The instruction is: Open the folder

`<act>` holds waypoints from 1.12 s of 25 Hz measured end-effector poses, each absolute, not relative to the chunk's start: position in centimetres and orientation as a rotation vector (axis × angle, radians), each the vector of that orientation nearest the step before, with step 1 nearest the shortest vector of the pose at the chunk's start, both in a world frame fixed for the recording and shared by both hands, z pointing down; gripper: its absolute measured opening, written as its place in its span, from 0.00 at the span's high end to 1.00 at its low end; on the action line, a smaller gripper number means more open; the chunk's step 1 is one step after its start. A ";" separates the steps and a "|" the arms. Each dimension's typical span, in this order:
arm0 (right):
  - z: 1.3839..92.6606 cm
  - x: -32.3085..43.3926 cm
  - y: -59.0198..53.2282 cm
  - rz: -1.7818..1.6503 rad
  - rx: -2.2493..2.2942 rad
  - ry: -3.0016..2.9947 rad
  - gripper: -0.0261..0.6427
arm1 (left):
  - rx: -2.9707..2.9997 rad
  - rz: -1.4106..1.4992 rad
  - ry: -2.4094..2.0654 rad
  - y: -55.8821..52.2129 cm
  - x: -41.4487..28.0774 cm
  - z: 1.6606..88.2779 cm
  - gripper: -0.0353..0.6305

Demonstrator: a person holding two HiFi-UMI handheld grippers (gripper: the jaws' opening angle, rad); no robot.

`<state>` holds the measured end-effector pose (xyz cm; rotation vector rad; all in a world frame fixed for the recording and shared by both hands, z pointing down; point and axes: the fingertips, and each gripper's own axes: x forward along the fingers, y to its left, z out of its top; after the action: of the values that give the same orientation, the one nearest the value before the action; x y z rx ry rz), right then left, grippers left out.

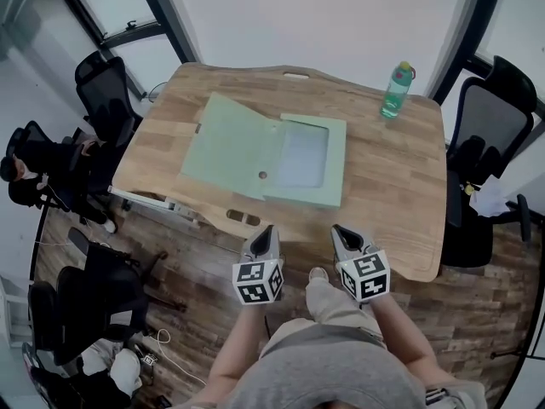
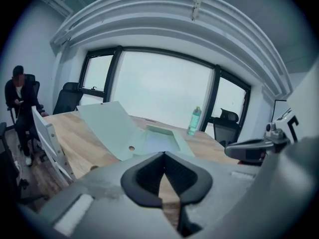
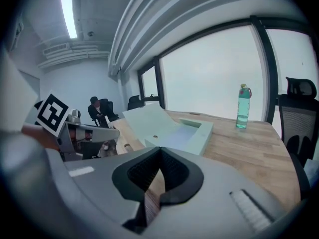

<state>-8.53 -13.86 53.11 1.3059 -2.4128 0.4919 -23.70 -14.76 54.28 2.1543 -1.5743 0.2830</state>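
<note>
A pale green box folder [image 1: 230, 143] lies open on the wooden table [image 1: 392, 186]. Its lid is swung out to the left and rests propped at a slant, and its shallow tray [image 1: 305, 156] sits to the right. The folder [image 2: 119, 128] also shows ahead in the left gripper view, and the folder [image 3: 169, 126] in the right gripper view. My left gripper [image 1: 266, 230] and right gripper [image 1: 340, 230] hover side by side at the table's near edge, well short of the folder. In each gripper view the tips meet, on the left gripper [image 2: 163, 154] and the right gripper [image 3: 159, 149], shut with nothing between them.
A green water bottle [image 1: 396, 90] stands at the table's far right corner. Black office chairs [image 1: 490, 135] stand at the right and the far left. A person [image 1: 30, 169] sits at the left, away from the table. Cables lie on the floor at lower left.
</note>
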 end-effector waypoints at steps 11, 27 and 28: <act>51.6 -9.6 -3.8 0.469 1.325 -2.446 0.96 | 2.277 0.338 -1.466 -3.4 -22.1 53.2 0.94; 51.0 -11.0 4.5 0.498 1.308 -2.494 0.96 | 2.331 0.350 -1.392 5.2 -21.6 52.7 0.94; 51.0 -11.0 4.6 0.500 1.310 -2.496 0.96 | 2.332 0.349 -1.390 5.3 -21.5 52.7 0.94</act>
<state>-10.99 4.62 51.03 1.3098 -2.4960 0.5004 -21.54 5.29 52.66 2.3323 -1.3901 0.3493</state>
